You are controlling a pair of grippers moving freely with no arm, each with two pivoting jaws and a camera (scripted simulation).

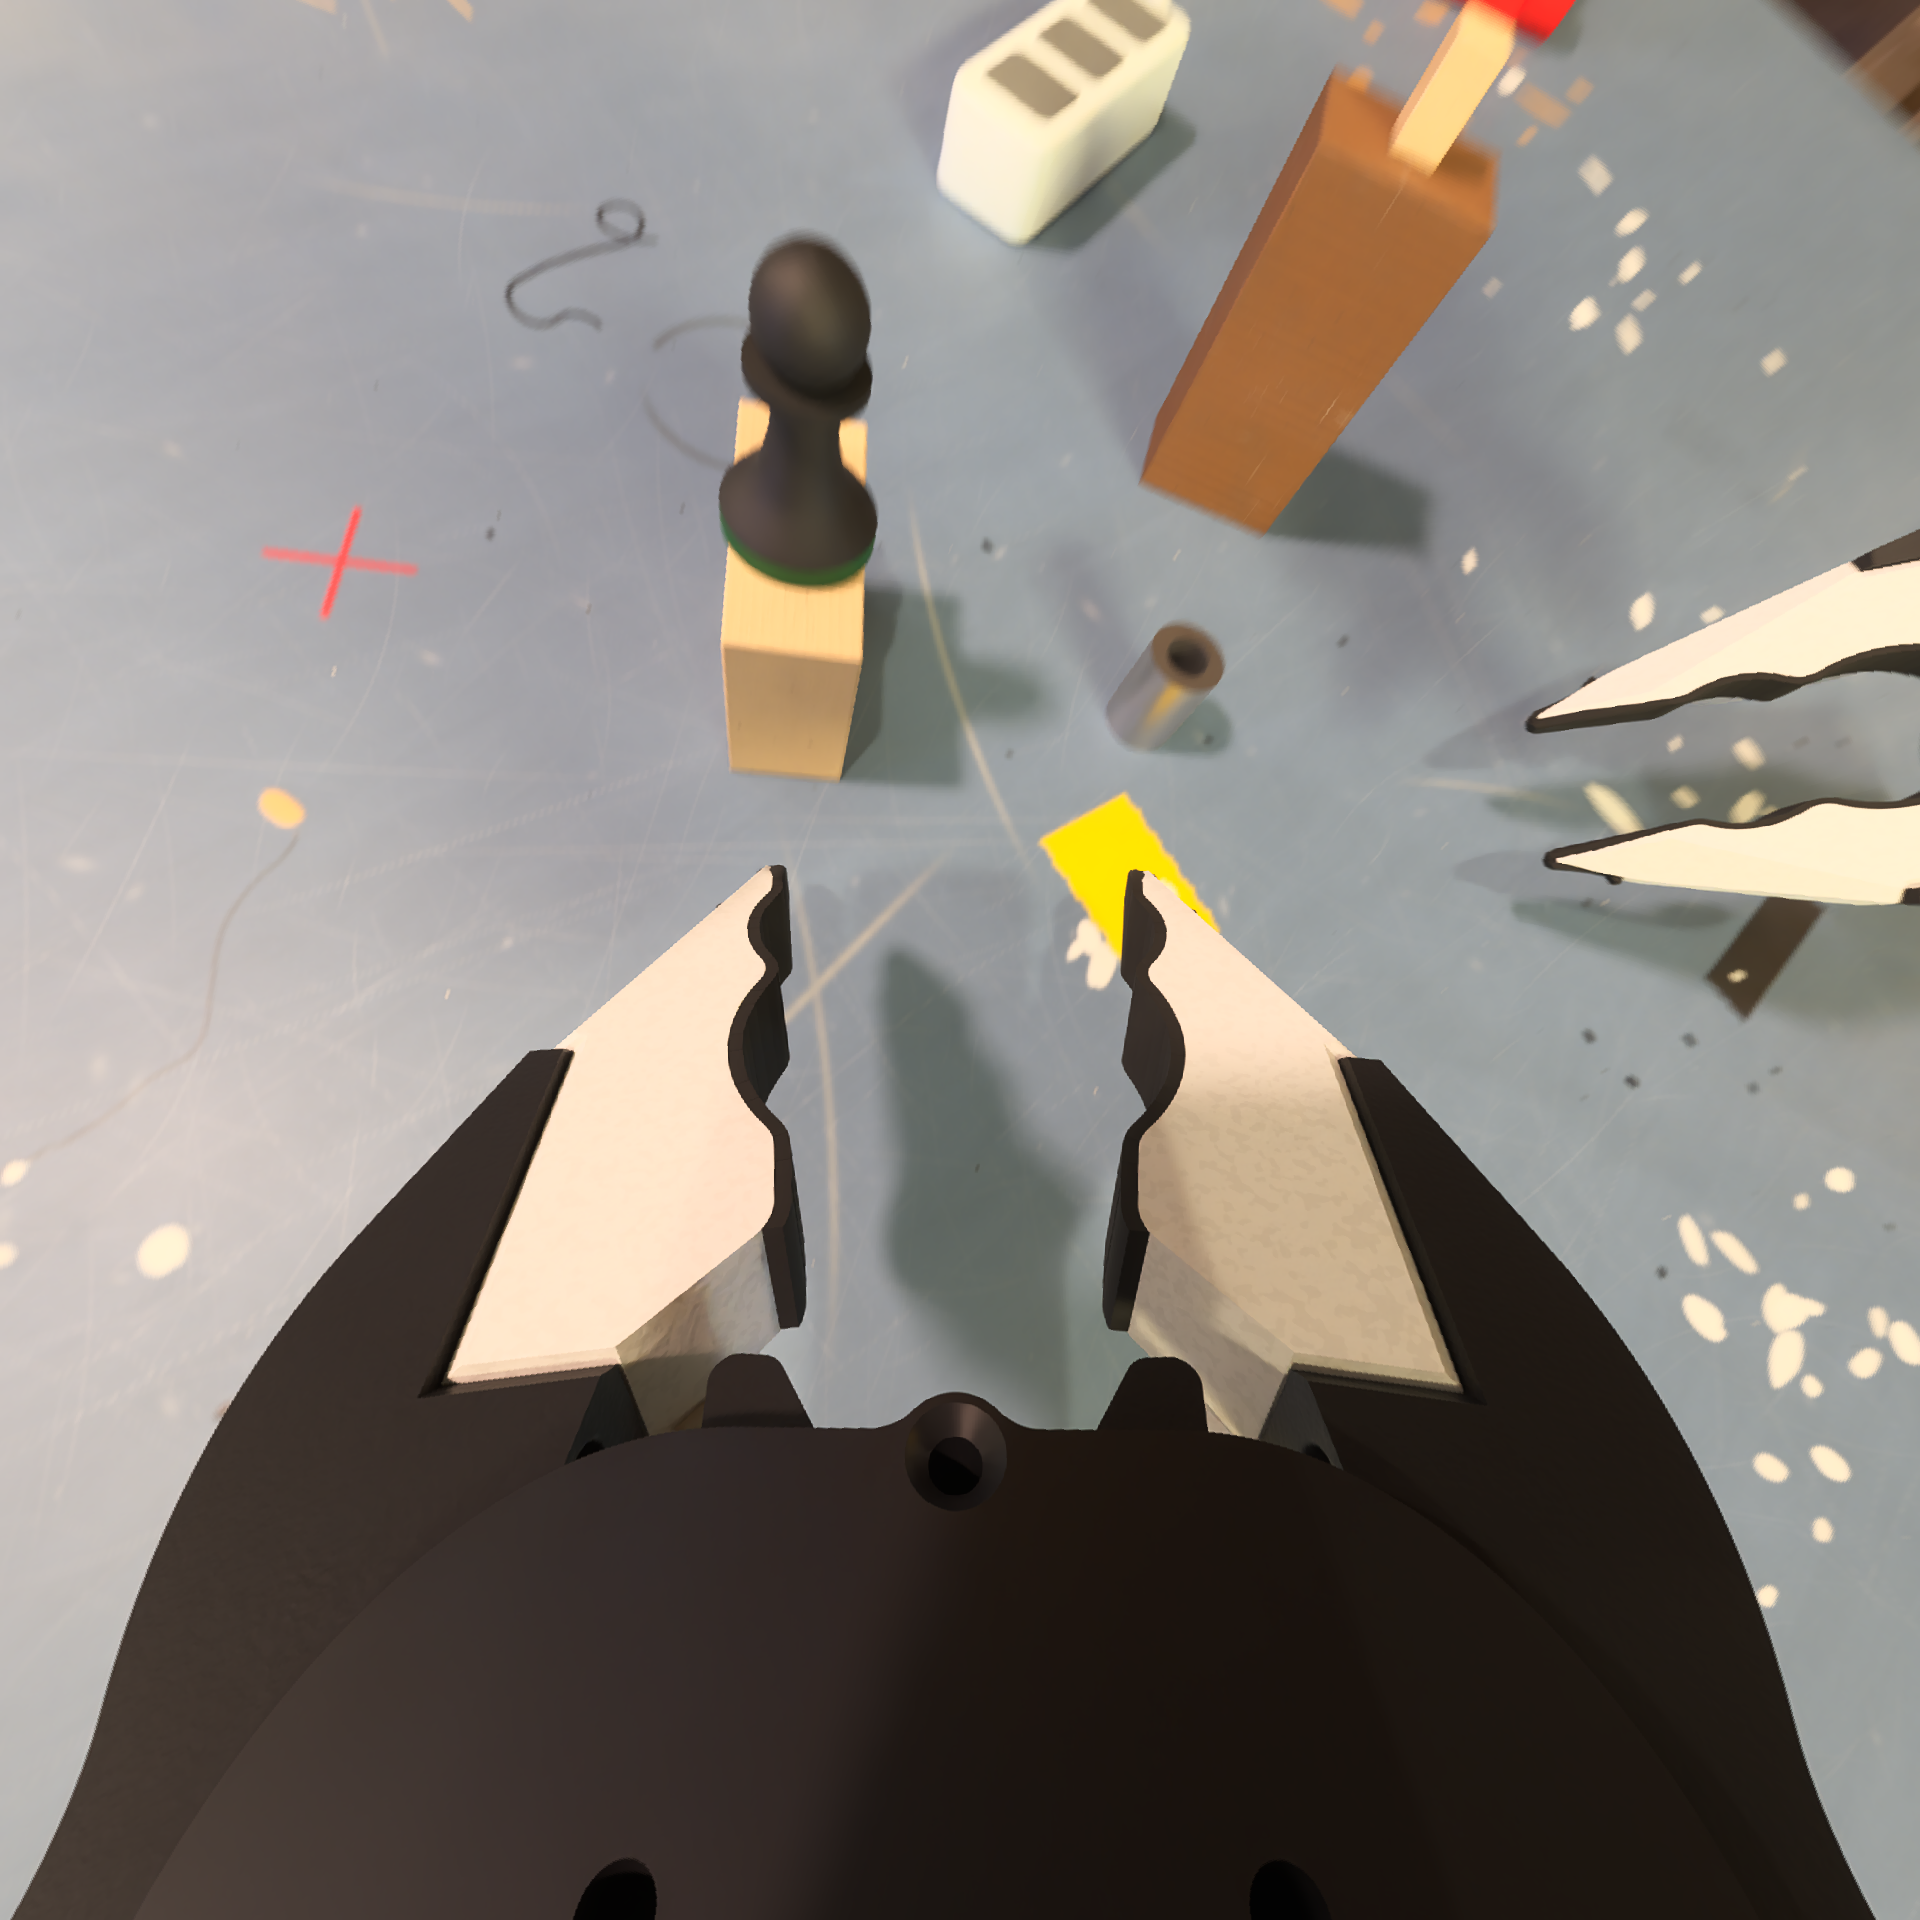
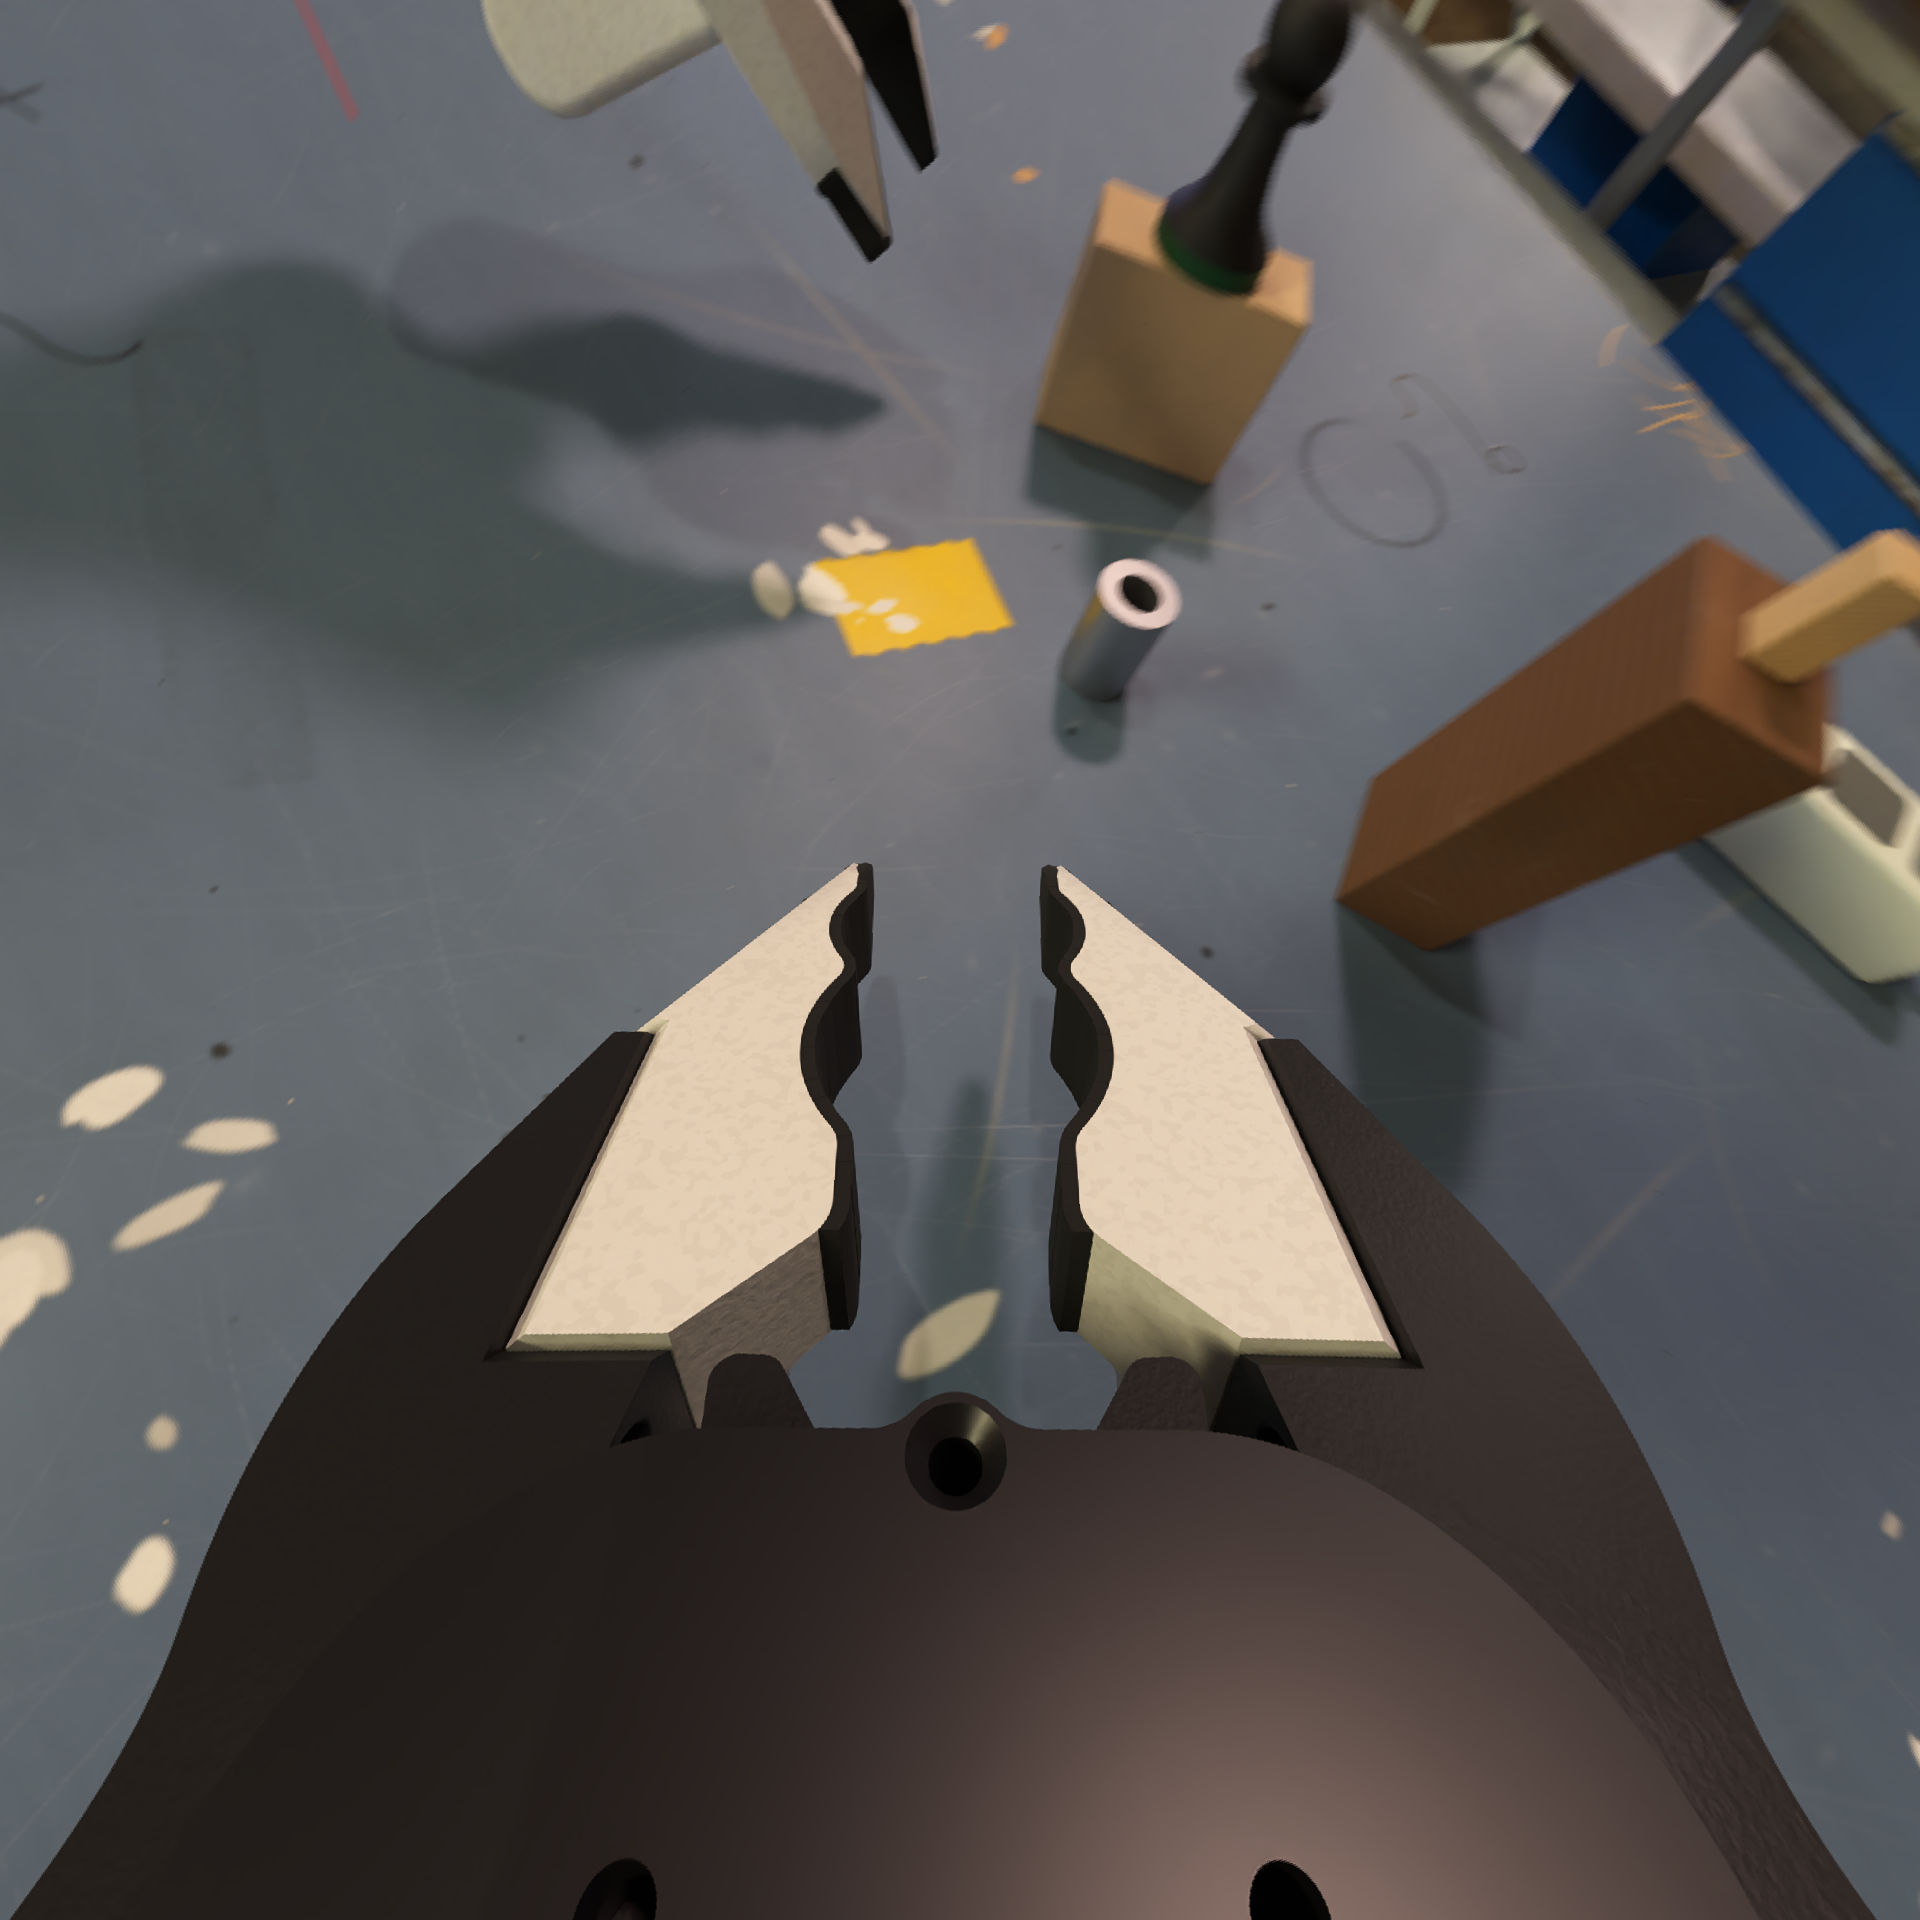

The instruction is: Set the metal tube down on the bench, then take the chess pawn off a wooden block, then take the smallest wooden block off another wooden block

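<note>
The metal tube (image 1: 1162, 686) stands on the grey-blue bench, also in the right wrist view (image 2: 1118, 630). A black chess pawn (image 1: 802, 416) with a green base ring stands on a pale wooden block (image 1: 795, 675); both show in the right wrist view, pawn (image 2: 1242, 177) on block (image 2: 1169, 343). A small pale block (image 1: 1449, 88) rests on a tall brown block (image 1: 1320, 301), seen again as the small block (image 2: 1829, 613) on the brown block (image 2: 1579, 748). My left gripper (image 1: 954, 878) is open and empty, short of the pale block. My right gripper (image 2: 956, 871) is open and empty, short of the tube.
A white slotted holder (image 1: 1060, 114) stands behind, beside the brown block. A yellow patch (image 2: 909, 594) lies near the tube. A red cross mark (image 1: 341, 561) is at the left. Blue bins on a rack (image 2: 1787, 270) lie at the bench's far side. The right gripper's fingers (image 1: 1714, 665) enter from the right.
</note>
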